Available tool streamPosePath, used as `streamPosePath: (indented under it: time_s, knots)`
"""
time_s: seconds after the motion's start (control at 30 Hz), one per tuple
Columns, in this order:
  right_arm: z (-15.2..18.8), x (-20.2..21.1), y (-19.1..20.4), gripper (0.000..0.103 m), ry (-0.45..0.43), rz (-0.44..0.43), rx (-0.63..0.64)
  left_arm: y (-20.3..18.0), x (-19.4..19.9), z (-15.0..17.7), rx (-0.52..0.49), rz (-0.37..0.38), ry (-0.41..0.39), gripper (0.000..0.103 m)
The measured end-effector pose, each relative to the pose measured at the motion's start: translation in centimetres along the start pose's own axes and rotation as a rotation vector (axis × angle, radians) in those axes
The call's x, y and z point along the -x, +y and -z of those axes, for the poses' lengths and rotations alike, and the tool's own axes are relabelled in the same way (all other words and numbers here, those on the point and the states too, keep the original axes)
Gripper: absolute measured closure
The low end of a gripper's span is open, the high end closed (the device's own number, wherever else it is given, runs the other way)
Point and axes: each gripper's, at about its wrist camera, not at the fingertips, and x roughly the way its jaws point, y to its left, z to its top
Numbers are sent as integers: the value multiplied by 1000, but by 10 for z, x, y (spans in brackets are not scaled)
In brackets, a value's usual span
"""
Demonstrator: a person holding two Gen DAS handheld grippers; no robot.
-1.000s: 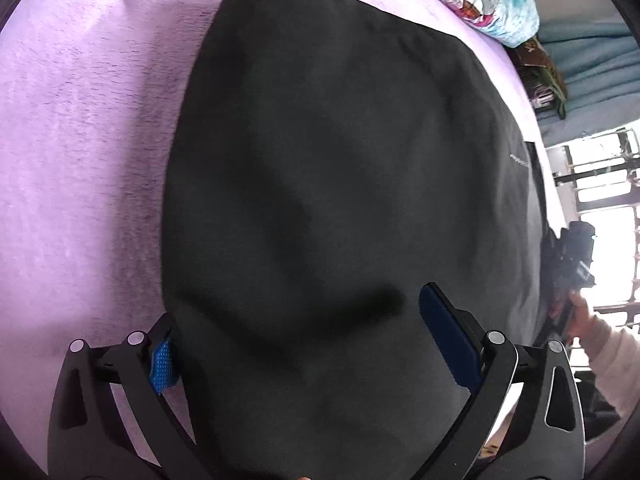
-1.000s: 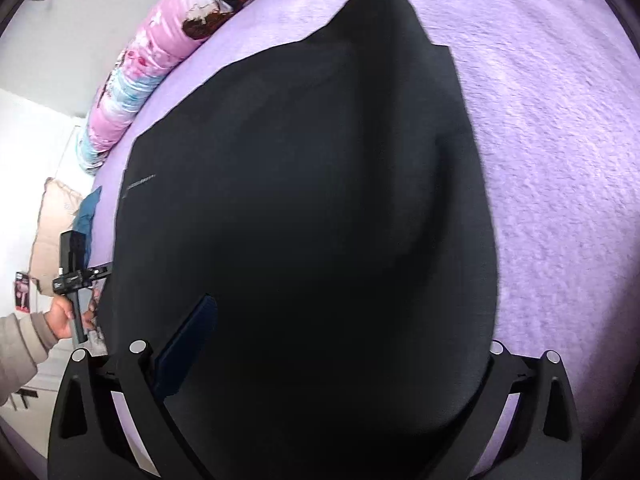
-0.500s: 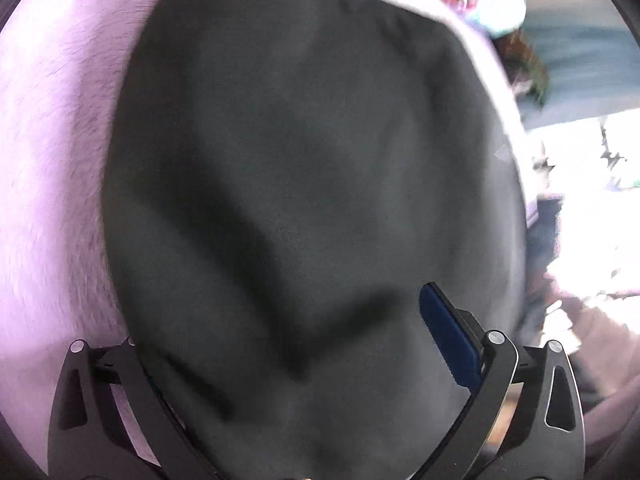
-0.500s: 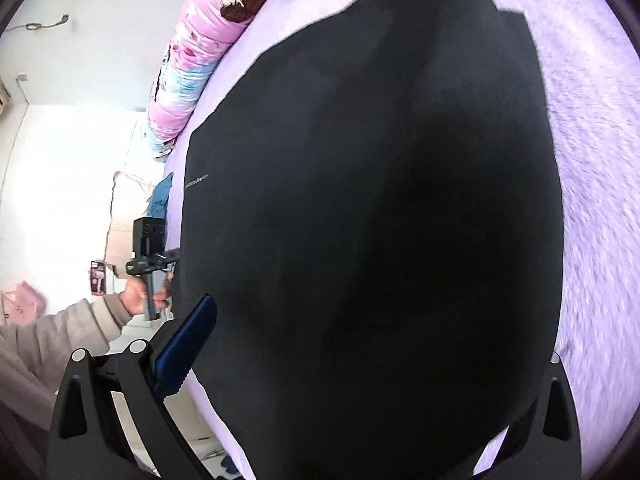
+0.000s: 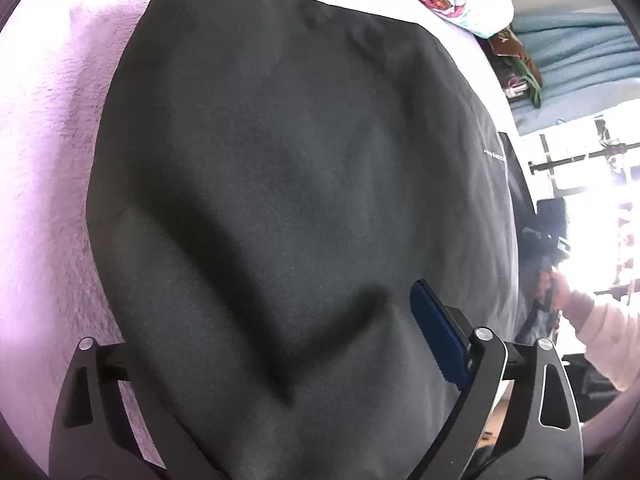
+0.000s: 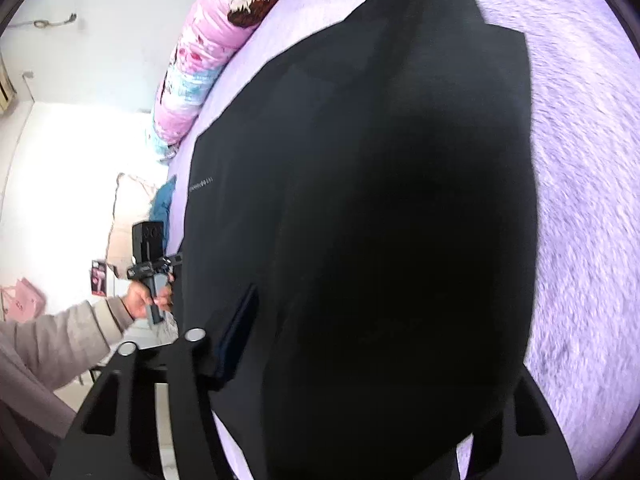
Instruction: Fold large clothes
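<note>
A large black garment [image 5: 304, 184] lies spread on a purple fleece blanket [image 5: 44, 184], with small white lettering near one edge. In the left wrist view, my left gripper [image 5: 280, 364] straddles its near edge. The right blue pad [image 5: 436, 340] rests above the cloth, and the left finger is hidden under the hem. Its jaws are closing, with cloth between them but not pinched. In the right wrist view, the garment [image 6: 380, 200] bulges between the fingers of my right gripper [image 6: 380, 364]. These jaws are closing too: the left pad [image 6: 236, 336] shows and the right one is covered.
A rolled pink floral quilt [image 6: 200, 68] lies along the bed's far side. A teal blanket [image 5: 580, 48] and a bright window [image 5: 592, 200] are off the bed's edge. A sleeved hand [image 6: 140, 300] holds the other gripper's handle beside the garment.
The right gripper's left finger has moved inward, and that view has tipped further over the garment. The left gripper's left blue pad, visible before, is now hidden under the cloth edge.
</note>
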Motion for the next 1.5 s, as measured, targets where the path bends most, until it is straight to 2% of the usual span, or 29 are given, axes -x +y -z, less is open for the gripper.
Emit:
streamPosePath:
  time_s: [0.07, 0.13, 0.2, 0.27, 0.4, 0.47, 0.53, 0.7, 0.83, 0.93, 1.1, 1.37, 1.5]
  knots:
    - [0, 2, 4, 47, 0, 6, 8, 0, 3, 2, 7, -21, -4, 24]
    - [-6, -7, 13, 47, -3, 0, 10, 0, 5, 4, 18, -35, -12, 37]
    - [-9, -12, 18, 56, -2, 6, 15, 0, 12, 7, 25, -35, -28, 45]
    - [-11, -12, 17, 69, 4, 22, 8, -2, 11, 8, 18, -40, -21, 49]
    - [-14, -9, 21, 72, 1, 10, 29, -10, 8, 3, 15, -50, 0, 62]
    - [-14, -6, 24, 74, -3, 1, 46, -12, 10, 4, 8, -28, 7, 77]
    - [-14, -4, 27, 76, -7, -6, 58, -13, 11, 3, 4, -25, 8, 82]
    - [-17, -5, 22, 84, -1, 20, 40, -15, 13, 2, 6, -48, 13, 91]
    - [-15, 2, 31, 85, -13, 26, 69, -16, 24, 2, 26, -36, -4, 96]
    - [-13, 7, 34, 86, -22, 17, 80, -12, 31, 6, 66, -5, -9, 97]
    - [-13, 13, 41, 86, -33, 19, 96, -23, 44, 5, 26, -35, -12, 97]
    - [-10, 31, 66, 86, -58, 32, 153, -52, 63, 1, -3, -20, -43, 98]
    - [-9, 44, 87, 86, -63, 71, 184, -69, 80, 2, -28, 0, -63, 98]
